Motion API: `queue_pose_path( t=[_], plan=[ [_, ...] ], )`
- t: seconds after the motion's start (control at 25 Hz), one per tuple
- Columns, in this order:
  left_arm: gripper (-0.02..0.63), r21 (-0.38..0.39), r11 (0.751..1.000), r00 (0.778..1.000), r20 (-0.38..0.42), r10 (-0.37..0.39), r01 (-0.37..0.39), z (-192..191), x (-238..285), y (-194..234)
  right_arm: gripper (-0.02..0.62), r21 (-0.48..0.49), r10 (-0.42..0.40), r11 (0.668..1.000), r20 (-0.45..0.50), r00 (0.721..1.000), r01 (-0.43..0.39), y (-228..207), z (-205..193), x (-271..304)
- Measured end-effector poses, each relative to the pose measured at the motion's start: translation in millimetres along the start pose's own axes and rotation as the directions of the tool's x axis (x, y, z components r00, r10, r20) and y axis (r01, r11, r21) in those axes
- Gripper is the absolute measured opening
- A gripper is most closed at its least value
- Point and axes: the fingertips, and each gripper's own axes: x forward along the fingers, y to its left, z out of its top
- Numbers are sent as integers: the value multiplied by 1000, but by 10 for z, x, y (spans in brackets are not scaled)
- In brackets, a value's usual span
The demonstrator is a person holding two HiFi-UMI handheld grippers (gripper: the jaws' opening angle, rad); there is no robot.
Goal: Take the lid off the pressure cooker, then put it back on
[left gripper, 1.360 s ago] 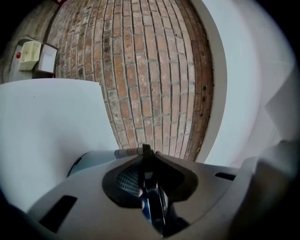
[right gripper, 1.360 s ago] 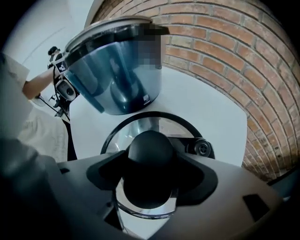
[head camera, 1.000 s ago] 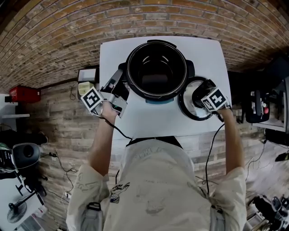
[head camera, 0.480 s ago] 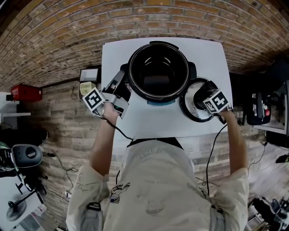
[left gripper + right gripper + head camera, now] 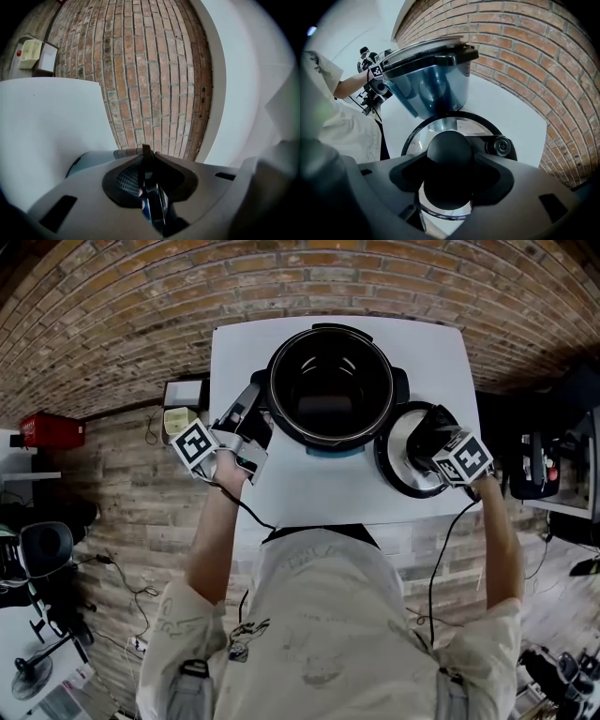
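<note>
A white table (image 5: 323,491) stands before brickwork (image 5: 141,315), and wood-look planks (image 5: 122,502) cover the ground to its left. Just beside the table's left edge are a beige box (image 5: 176,420) and a white box (image 5: 186,393). Farther left lies a red case (image 5: 52,430). Cables (image 5: 131,592) trail over the planks near a dark round thing (image 5: 42,547), maybe a fan. Dark gear (image 5: 544,460) crowds the right edge.

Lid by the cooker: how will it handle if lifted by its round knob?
The lid looks like rigid metal with a thick rim, so it is probably fairly heavy. The smooth round knob between the right gripper's jaws may slip or swing. Its off-centre valve could tip it slightly.
</note>
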Motion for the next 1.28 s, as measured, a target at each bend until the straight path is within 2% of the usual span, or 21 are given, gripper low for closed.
queue_pose_path(
  t=[0.28,0.56,0.76,1.0,1.28],
  plan=[
    [81,-7,1000,1000,1,-2,2,1,6,6,291,-98,-35,995,5,999,35,23,69,-583],
    [80,-9,1000,1000,-3,-8,8,-3,13,14,291,-157,-19,987,24,1000,23,48,306,-1306],
    [78,-18,1000,1000,-2,-12,12,-9,13,19,291,-212,-16,977,50,999,27,52,461,-1611],
    [78,-24,999,1000,0,-24,24,-17,22,4,293,-236,27,972,117,993,1,233,942,-1873],
    [77,-26,999,999,-1,-35,35,-12,36,9,293,-317,38,948,127,991,5,496,1752,-1785]
  ],
)
